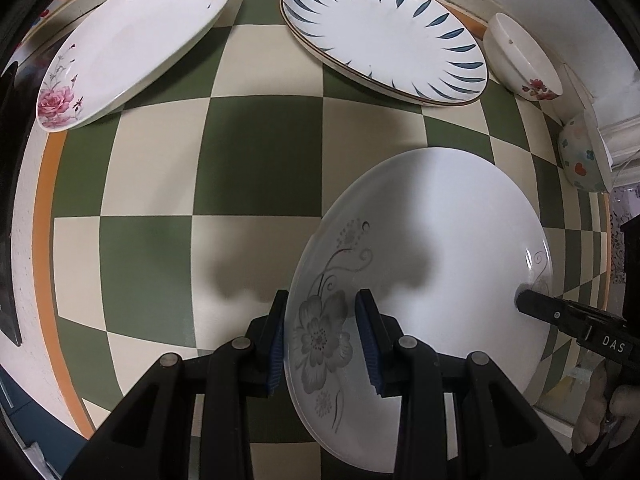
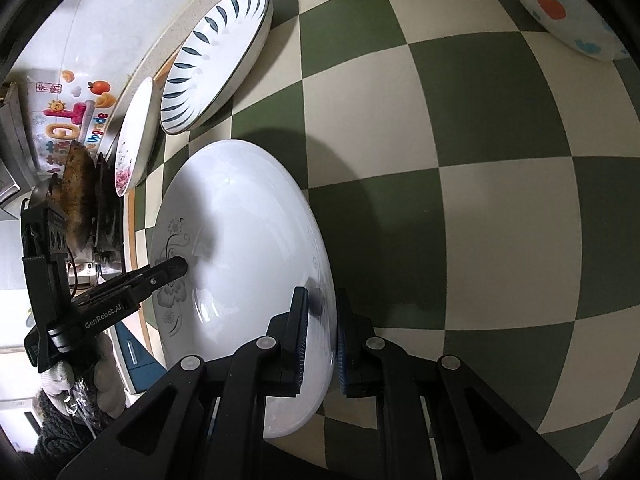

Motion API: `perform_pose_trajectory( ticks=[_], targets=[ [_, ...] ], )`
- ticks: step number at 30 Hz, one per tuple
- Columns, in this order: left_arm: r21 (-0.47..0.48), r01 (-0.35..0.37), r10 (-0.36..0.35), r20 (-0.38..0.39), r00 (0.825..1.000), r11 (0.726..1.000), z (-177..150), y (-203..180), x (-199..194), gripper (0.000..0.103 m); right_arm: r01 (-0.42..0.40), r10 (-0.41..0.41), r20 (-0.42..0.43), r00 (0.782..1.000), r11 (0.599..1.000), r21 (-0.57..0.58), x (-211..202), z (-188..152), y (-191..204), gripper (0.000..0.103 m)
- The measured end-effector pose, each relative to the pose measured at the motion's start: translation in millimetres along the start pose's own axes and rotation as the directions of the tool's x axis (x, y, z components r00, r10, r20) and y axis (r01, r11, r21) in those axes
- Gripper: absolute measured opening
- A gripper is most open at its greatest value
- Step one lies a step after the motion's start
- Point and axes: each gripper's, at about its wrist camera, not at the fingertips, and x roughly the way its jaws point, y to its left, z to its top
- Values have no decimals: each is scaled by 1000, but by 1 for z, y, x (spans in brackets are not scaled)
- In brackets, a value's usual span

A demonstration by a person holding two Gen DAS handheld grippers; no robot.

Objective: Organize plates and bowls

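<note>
Plates and bowls sit on a green and cream checkered cloth. From the left wrist camera, the left gripper has its two fingers closed on the rim of the grey flower plate, one on each side. Beyond that plate lie the blue leaf plate and the pink rose plate. Near the blue leaf plate stands a white bowl, and a bowl with hearts is close by. The right gripper reaches onto the grey flower plate's far edge and reads "DAS"

From the right wrist camera, the right gripper pinches the grey flower plate at its rim. Across that plate, the left gripper reads "GenRobot.AI". A wall sticker beyond the plate reads "Upgrade"
</note>
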Motion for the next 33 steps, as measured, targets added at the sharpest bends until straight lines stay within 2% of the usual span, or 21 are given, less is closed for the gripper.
perform_pose_trajectory(
  ticks=[6,8,11,13,16,18,20,23,25,28,33],
  targets=[
    [-27,-3,3,-16,1000,1000,2,7,0,31,6,-7,-17,1000,1000,-6,3,3,0,15],
    [-40,-17,17,3,1000,999,3,13,-10,31,10,-11,-44,999,1000,-19,5,5,1,15],
    [-100,-29,38,92,995,995,4,35,-50,31,35,-35,-19,999,999,-6,-13,10,2,15],
    [-172,-36,66,169,984,984,6,65,-86,31,70,-69,33,997,997,-21,-43,14,15,16],
    [-269,-31,98,236,967,962,16,113,-118,38,79,-66,118,991,990,-114,-75,21,56,28],
    [-311,-35,115,242,963,950,29,144,-120,38,48,-23,149,989,985,-167,-81,32,92,46],
    [-363,-25,117,233,965,931,44,176,-114,38,7,32,171,985,974,-225,-68,52,134,48],
    [-411,-13,115,224,968,912,61,213,-102,38,23,31,187,982,960,-280,-35,88,182,48],
    [-427,-17,122,221,968,904,68,223,-95,38,-6,55,162,985,957,-291,-9,115,207,48],
    [-449,-2,110,216,970,894,81,244,-82,38,11,38,147,988,948,-319,34,158,249,48],
    [-446,7,93,201,975,895,92,251,-65,38,79,-36,127,991,932,-353,86,205,282,48]
  ],
)
